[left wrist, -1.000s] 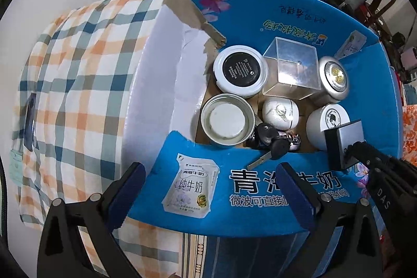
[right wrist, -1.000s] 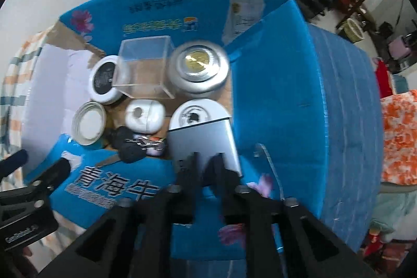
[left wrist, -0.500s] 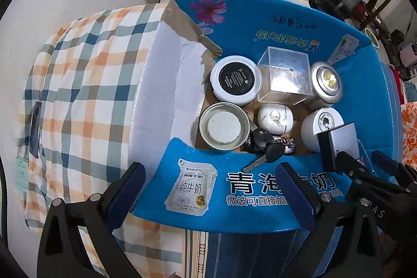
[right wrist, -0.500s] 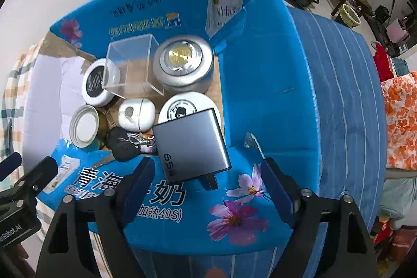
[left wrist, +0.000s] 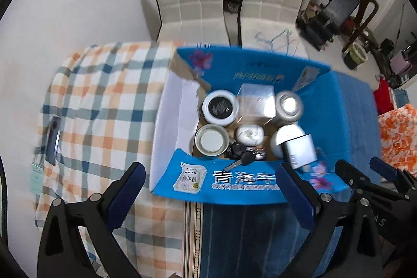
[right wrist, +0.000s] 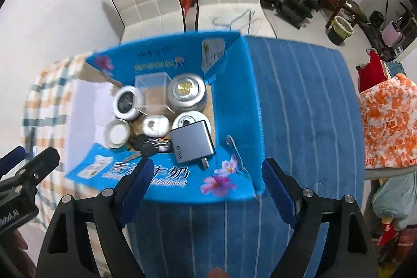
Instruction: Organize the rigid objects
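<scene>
Blue cardboard fills the left wrist view: the milk carton box (left wrist: 234, 181) sits on a desk with a checked cloth (left wrist: 99, 106), and the left claw (left wrist: 208, 189) hangs above its near flap, spread wide and empty. Inside the box, packed close, are a black-lidded jar (left wrist: 220, 107), a clear cube (left wrist: 256, 102), a silver tin (left wrist: 289, 106), an open tin (left wrist: 211, 140), a white case (left wrist: 249, 134) and car keys (left wrist: 243, 154). This view is smeared, so finer detail is uncertain.

From the right wrist view, the grey charger (right wrist: 192, 142) lies tilted, resting on a white round tin (right wrist: 186, 120) and the box's near flap, prongs toward the camera. The right claw (right wrist: 206, 186) is above it, parted wide, holding nothing.

The placing step looks finished. Next, I judge, comes seating the charger flat or fetching another item.
</scene>
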